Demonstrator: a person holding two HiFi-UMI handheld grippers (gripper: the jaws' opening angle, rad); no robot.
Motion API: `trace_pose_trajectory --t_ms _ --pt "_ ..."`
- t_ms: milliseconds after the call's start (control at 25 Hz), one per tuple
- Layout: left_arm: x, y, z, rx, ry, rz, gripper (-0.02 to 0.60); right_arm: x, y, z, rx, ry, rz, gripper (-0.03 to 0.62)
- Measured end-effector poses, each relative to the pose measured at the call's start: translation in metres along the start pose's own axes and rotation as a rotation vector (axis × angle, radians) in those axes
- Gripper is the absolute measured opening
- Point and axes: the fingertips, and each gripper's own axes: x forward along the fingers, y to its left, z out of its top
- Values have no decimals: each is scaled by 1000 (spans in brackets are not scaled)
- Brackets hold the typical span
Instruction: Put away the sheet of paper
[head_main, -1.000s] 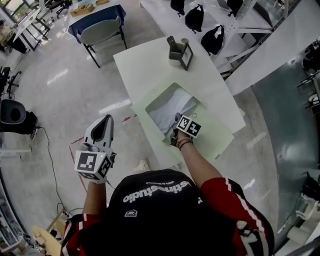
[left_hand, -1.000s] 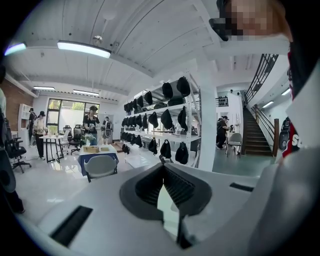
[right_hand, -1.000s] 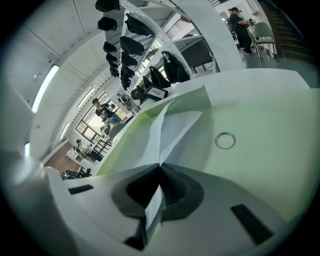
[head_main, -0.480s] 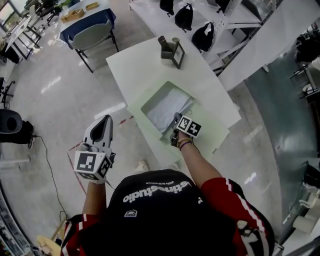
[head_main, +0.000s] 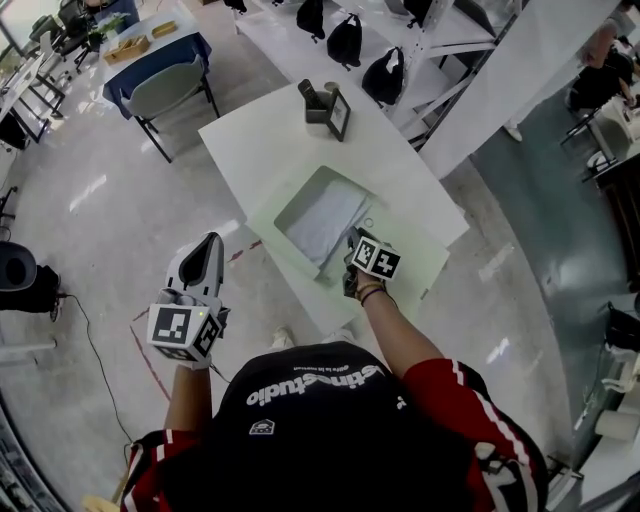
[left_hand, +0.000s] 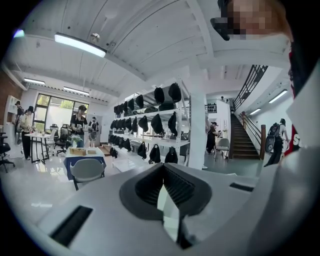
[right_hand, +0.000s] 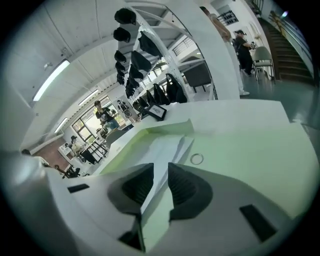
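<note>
The white sheet of paper (head_main: 322, 215) lies inside the window of a pale green folder (head_main: 405, 240) on the white table (head_main: 260, 135). My right gripper (head_main: 351, 243) is at the folder's near edge, right by the sheet's corner. In the right gripper view its jaws (right_hand: 161, 177) are opening, with a gap between the pads; the sheet (right_hand: 167, 145) and the green folder (right_hand: 240, 150) lie just ahead, and nothing is pinched. My left gripper (head_main: 204, 255) hangs over the floor left of the table, pads together and empty (left_hand: 162, 172).
A dark holder with a framed card (head_main: 327, 106) stands at the table's far end. A small ring (right_hand: 197, 159) lies on the folder. A grey chair (head_main: 165, 90) and blue-covered table stand beyond. Shelves with black bags (head_main: 345, 40) run along the back.
The right gripper's jaws have parted and it has let go of the sheet, which now lies flatter in the folder. The left gripper has stayed put.
</note>
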Motion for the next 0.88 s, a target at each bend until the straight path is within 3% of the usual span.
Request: trace_pose_trajectory --t_ms 480,880 --pt "-1 23 18 7 -68 -96 6 -64 44 35 -219 -186 -40 78" --pt "-9 34 22 13 -91 -174 6 -154 110 71 -395 -401 -73 77"
